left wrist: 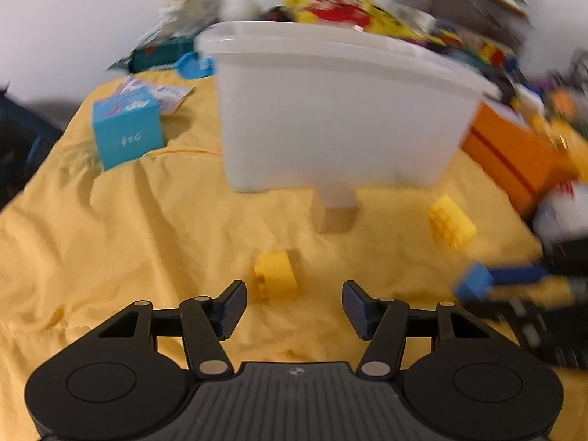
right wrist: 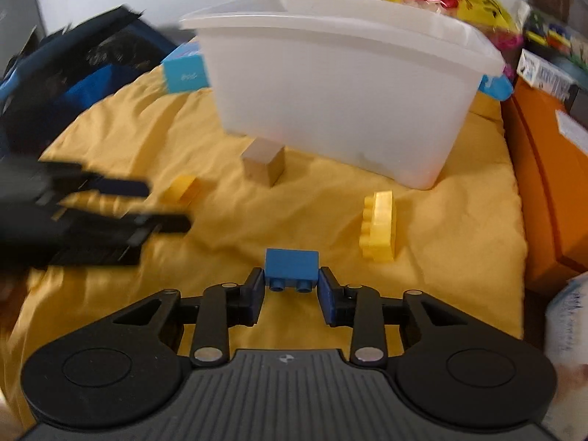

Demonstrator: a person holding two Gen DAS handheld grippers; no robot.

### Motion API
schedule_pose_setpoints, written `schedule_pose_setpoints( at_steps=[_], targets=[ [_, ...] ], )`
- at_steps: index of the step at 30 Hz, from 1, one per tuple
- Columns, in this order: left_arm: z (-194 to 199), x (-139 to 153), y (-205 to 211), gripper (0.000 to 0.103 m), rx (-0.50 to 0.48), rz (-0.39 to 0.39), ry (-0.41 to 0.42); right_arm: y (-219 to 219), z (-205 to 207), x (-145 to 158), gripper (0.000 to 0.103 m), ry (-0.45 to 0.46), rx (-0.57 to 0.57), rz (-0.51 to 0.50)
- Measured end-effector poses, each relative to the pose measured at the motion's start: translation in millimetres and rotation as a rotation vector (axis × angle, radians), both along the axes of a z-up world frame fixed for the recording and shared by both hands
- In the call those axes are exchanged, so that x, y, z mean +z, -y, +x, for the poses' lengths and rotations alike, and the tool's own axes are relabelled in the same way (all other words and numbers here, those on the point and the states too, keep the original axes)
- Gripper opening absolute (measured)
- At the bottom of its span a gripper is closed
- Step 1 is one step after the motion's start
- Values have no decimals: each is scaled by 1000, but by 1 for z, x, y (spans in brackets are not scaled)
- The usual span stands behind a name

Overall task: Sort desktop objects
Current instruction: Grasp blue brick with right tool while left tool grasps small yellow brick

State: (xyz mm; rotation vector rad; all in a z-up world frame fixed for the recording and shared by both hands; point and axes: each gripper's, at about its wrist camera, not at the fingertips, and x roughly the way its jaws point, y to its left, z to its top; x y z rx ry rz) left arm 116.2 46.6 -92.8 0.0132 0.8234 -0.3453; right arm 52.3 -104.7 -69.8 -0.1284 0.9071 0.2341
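Blue brick: small blue plastic studded brick [right wrist: 292, 267] pinched between the pads of the right tool [right wrist: 291, 283], studs facing the camera, above the yellow cloth [right wrist: 110, 139] on the table.
Right tool pose: level, pointing at the translucent white plastic bin [right wrist: 341, 84], low over the cloth, well short of the rim.
Left tool: left tool [left wrist: 293, 303] spread wide, holding nothing, low and level, aimed at the small yellow plastic brick [left wrist: 276, 275] just ahead of its tips.
Risk, grip: hold looks shallow, only the pad tips on the brick ends; could twist or slip out on the lift.
Risk, crowding: both tools near each other; blur suggests fast motion, a clash is possible.
Risk, path: plain wooden cube [right wrist: 264, 166] and long yellow studded brick [right wrist: 379, 226] lie between tools and bin; a low sweep could knock them.
Risk, bin: tall wall; too little lift hits the rim.
Far: blue cardboard box [left wrist: 126, 130], orange box [left wrist: 514, 154], blurred clutter behind.
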Motion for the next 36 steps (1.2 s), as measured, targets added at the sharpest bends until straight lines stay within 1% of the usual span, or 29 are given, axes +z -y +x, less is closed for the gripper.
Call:
schedule_pose_setpoints(
  at_steps=[2, 4, 6, 7, 8, 9, 10, 11, 12, 13, 14, 16, 20, 21, 23, 24, 25, 26, 28, 29, 30, 31, 33, 36],
  targets=[
    [5, 2, -9, 59, 51, -64, -9, -1, -12, 3, 35, 6, 34, -65],
    [10, 3, -17, 58, 73, -94, -16, 0, -20, 5, 35, 2, 72, -103],
    [17, 1, -22, 49, 82, -100, -41, -1, -26, 4, 35, -29, 121, -135],
    [21, -1, -24, 42, 77, -102, -61, -2, -28, 2, 35, -46, 150, -170],
    [26, -5, -23, 39, 62, -100, -94, -5, -29, 0, 35, -54, 173, -204],
    [29, -8, -21, 39, 46, -99, -116, -7, -30, -2, 35, -57, 195, -240],
    [31, -10, -19, 38, 31, -103, -121, -10, -31, -4, 35, -59, 219, -277],
    [32, -11, -14, 31, 19, -85, -123, -13, -31, -6, 35, -59, 237, -300],
    [33, -12, -9, 29, 7, -61, -116, -16, -31, -6, 35, -52, 253, -316],
    [32, -12, -5, 22, -6, -43, -103, -19, -32, -8, 35, -42, 267, -325],
    [32, -13, 0, 19, -20, -28, -97, -22, -31, -8, 35, -32, 280, -329],
    [29, -13, 4, 18, -27, -2, -74, -28, -31, -9, 36, 1, 292, -330],
    [20, -5, -2, 18, -26, -21, -58, -34, -35, -11, 45, 72, 279, -340],
    [17, 0, -3, 18, -21, -30, -46, -32, -37, -9, 50, 86, 260, -329],
    [8, 11, -5, 17, -30, -62, -29, -20, -41, -2, 55, 101, 164, -256],
    [1, 16, -5, 17, -38, -68, -18, -13, -42, 2, 55, 94, 107, -202],
    [-6, 19, -3, 17, -53, -70, -9, -2, -42, 5, 55, 75, 32, -119],
    [-10, 20, 0, 17, -64, -67, -4, 9, -42, 6, 52, 52, -32, -38],
    [-22, 22, 5, 17, -82, -62, 11, 30, -39, 6, 42, -5, -172, 161],
    [-27, 21, 8, 17, -93, -54, 17, 34, -38, 5, 38, -21, -201, 197],
    [-31, 21, 11, 17, -100, -44, 22, 32, -35, 5, 38, -26, -206, 189],
    [-34, 21, 13, 17, -107, -39, 26, 26, -31, 7, 38, -16, -198, 154],
    [-37, 20, 17, 17, -128, -25, 32, 15, -30, 12, 38, 10, -191, 127],
    [-39, 17, 19, 17, -148, -21, 23, -4, -18, 9, 38, 2, -217, 61]
  ],
)
